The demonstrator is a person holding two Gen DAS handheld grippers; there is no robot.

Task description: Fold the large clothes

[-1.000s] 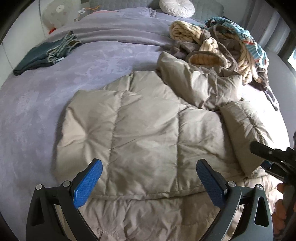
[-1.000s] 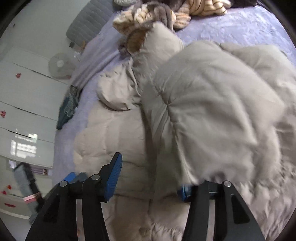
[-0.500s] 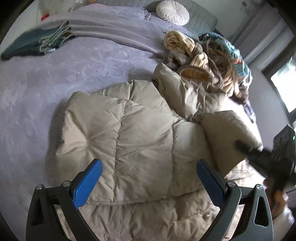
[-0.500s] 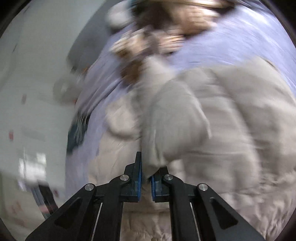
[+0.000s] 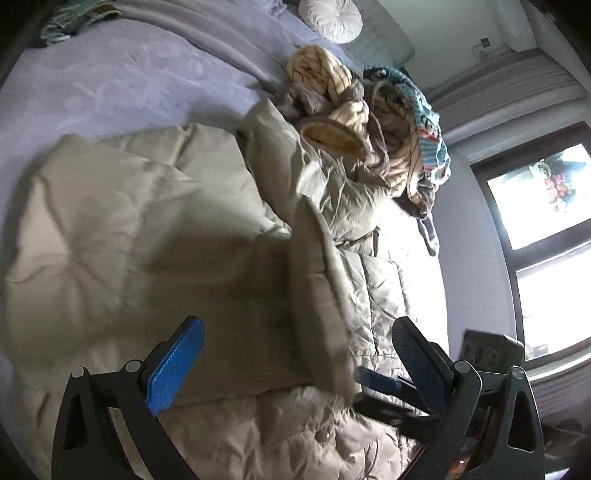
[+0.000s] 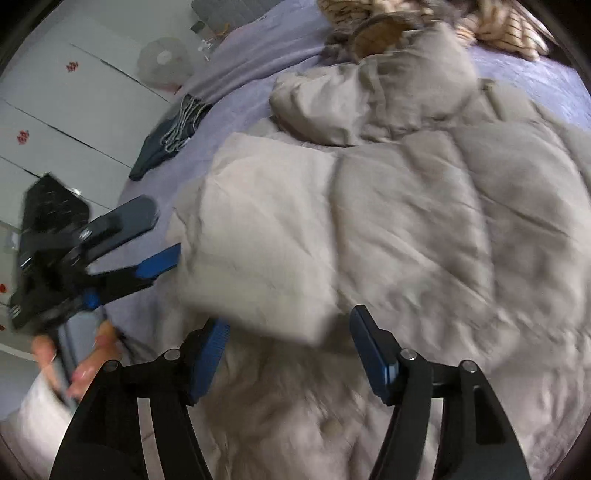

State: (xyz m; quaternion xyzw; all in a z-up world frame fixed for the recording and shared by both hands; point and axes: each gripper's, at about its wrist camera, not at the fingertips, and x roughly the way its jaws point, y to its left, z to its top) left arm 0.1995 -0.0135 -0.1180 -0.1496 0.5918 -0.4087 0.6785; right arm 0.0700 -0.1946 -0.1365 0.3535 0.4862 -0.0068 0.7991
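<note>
A large beige quilted down jacket (image 5: 155, 236) lies spread on the purple bed; it also shows in the right wrist view (image 6: 424, 206). One sleeve (image 6: 258, 251) lies folded across the body, its cuff end just ahead of my right gripper. My left gripper (image 5: 295, 354) is open and empty, hovering over the jacket's near part. My right gripper (image 6: 288, 347) is open and empty, and shows low right in the left wrist view (image 5: 380, 384). The left gripper shows at the left of the right wrist view (image 6: 144, 240).
A pile of unfolded clothes (image 5: 373, 122) lies at the jacket's far end by its fur-lined hood (image 6: 380, 33). Folded dark jeans (image 6: 170, 136) lie at the bed's far left. A round pillow (image 5: 332, 18), a window (image 5: 539, 221), white wardrobe doors (image 6: 55, 122).
My right gripper closed on the sleeve, carried it across the jacket body, and has now opened and let it go. The left gripper swung rightward, staying open.
</note>
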